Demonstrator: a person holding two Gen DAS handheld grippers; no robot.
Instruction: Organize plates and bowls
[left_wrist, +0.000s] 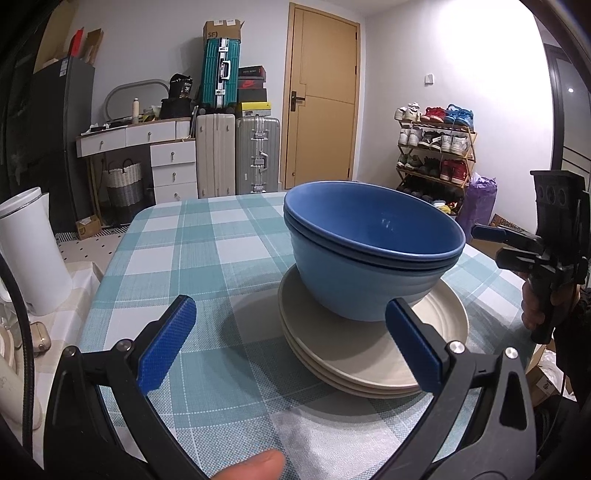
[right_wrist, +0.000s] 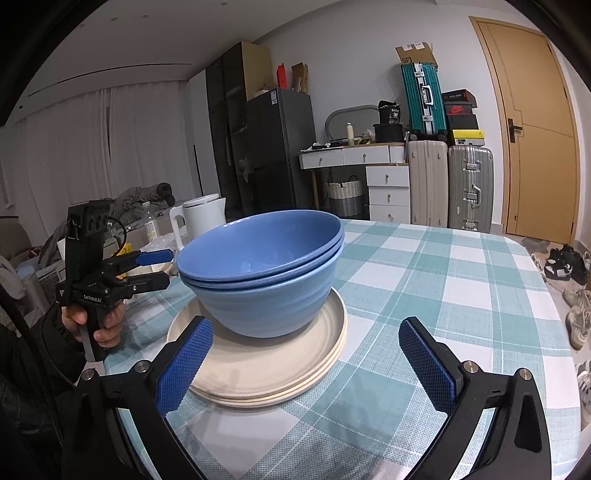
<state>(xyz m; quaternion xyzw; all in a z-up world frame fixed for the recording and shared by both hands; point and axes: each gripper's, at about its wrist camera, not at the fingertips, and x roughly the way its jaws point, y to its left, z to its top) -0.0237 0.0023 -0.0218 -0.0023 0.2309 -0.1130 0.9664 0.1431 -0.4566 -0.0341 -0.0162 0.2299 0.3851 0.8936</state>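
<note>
Table: your round table under the teal-and-white checked cloth (left_wrist: 192, 251) fills the lower half of both wrist views.
Plates: the stack of cream round plates (left_wrist: 369, 354) lies on the cloth at about 1 o'clock from your left tool and 11 o'clock from your right; at least three rims show.
Bowls: the nested blue ceramic bowls (right_wrist: 266, 273) stand upright on the top plate, off-centre toward its far side, three rims showing in the right view.
Kettle: a white electric kettle (left_wrist: 29, 254) stands off the table's edge at 9 o'clock in your left view.
Left gripper: your left gripper (left_wrist: 291, 347) has its blue pads spread wide, holding nothing, its right pad (left_wrist: 413, 347) overlapping the plate stack in the picture.
Right gripper: your right gripper (right_wrist: 306, 365) is likewise spread wide and empty, the plates' near rim between its pads.
</note>
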